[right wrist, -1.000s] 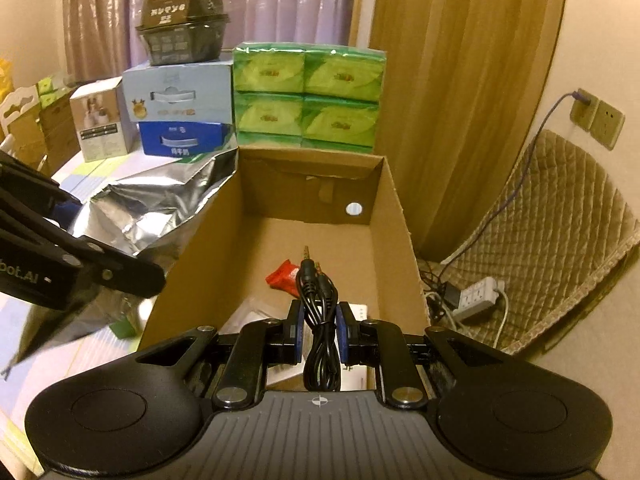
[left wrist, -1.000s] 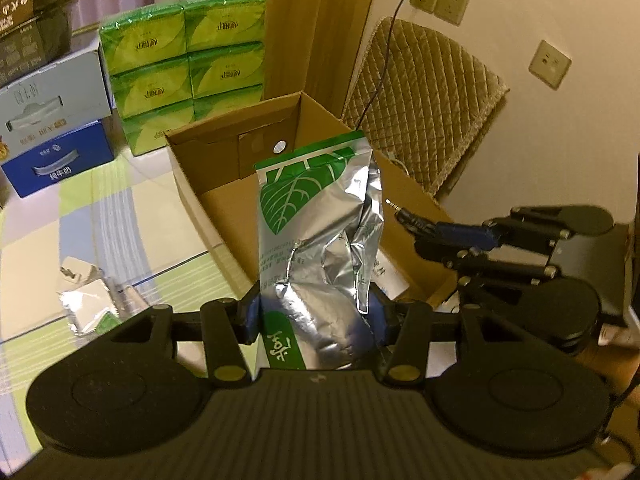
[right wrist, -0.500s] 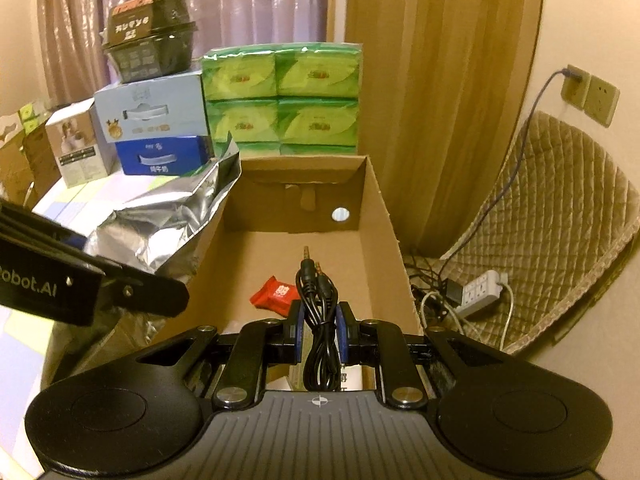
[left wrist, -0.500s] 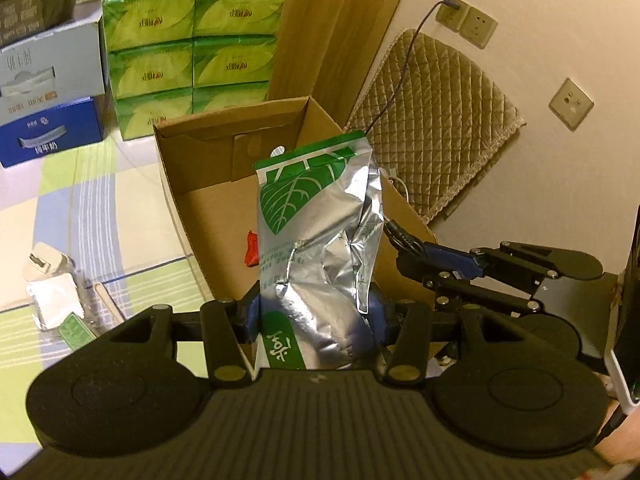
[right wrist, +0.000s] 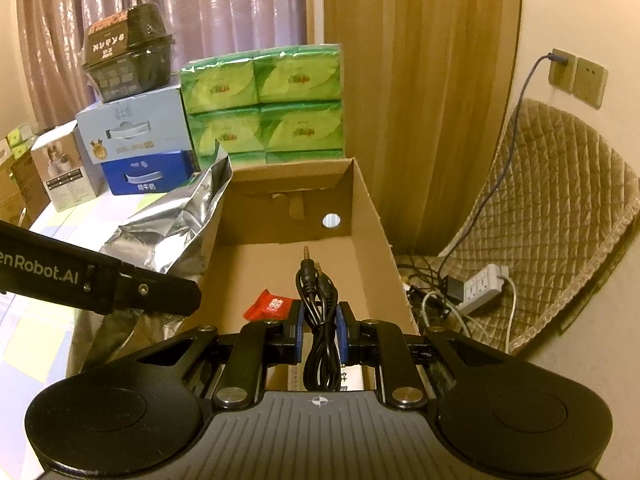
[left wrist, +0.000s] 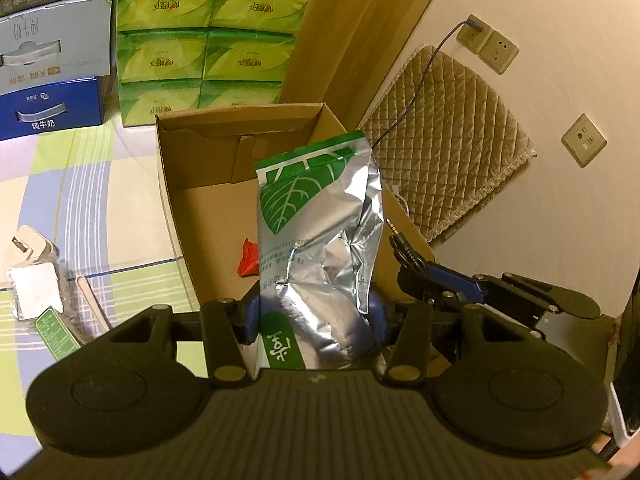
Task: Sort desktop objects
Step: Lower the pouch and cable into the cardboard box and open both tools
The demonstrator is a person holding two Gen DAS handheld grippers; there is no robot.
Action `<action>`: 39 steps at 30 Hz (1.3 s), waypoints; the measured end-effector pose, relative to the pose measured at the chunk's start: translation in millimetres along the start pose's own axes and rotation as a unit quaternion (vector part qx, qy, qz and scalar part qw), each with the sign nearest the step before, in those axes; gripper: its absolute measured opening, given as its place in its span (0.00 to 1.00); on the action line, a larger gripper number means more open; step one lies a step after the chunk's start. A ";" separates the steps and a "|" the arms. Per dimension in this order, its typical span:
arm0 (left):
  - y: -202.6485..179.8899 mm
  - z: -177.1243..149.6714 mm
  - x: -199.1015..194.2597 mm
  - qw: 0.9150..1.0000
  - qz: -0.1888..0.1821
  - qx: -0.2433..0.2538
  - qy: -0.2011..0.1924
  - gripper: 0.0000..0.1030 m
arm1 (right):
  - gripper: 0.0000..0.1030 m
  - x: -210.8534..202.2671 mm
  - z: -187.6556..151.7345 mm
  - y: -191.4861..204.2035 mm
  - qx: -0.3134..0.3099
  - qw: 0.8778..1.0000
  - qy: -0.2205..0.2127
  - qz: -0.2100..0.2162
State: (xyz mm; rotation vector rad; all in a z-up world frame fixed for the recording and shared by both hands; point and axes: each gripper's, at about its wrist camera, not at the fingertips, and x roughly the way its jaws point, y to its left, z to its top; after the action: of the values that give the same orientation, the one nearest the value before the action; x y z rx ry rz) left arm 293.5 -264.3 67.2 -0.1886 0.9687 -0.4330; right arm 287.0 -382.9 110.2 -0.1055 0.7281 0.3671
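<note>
Left gripper [left wrist: 314, 316] is clamped on the lower part of a silver-and-green foil pouch [left wrist: 320, 236], held upright with its long axis running up and away from the gripper. The open cardboard box [left wrist: 172, 200] lies directly ahead and below; the pouch appears to hang over its near-left wall rather than fully over the floor. Right gripper [right wrist: 318, 330] pinches a coiled black audio cable [right wrist: 316, 312], plugs pointing forward, and looks to be over the box interior, so it is judged the nearer to release. A red sachet [right wrist: 270, 305] lies on the box floor. Both grippers tilt down toward the box.
</note>
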 end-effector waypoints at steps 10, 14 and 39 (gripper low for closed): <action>13.9 -8.7 -9.8 1.000 -0.003 -0.022 -0.022 0.49 | 0.13 4.2 -1.1 -1.8 0.016 1.000 0.002 0.003; 24.0 -16.9 -23.1 0.999 0.002 -0.024 -0.033 0.51 | 0.13 6.1 -0.5 -1.5 0.034 0.999 -0.002 0.019; 82.0 -122.4 -109.9 0.992 0.105 0.016 -0.065 0.97 | 0.92 -58.8 -45.1 64.7 0.014 0.999 -0.002 0.034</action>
State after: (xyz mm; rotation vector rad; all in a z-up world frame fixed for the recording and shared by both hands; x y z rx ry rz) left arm 160.5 -138.2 53.6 -0.0835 0.8437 -0.2391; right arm 194.7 -349.6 117.9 -0.0523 0.7334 0.4222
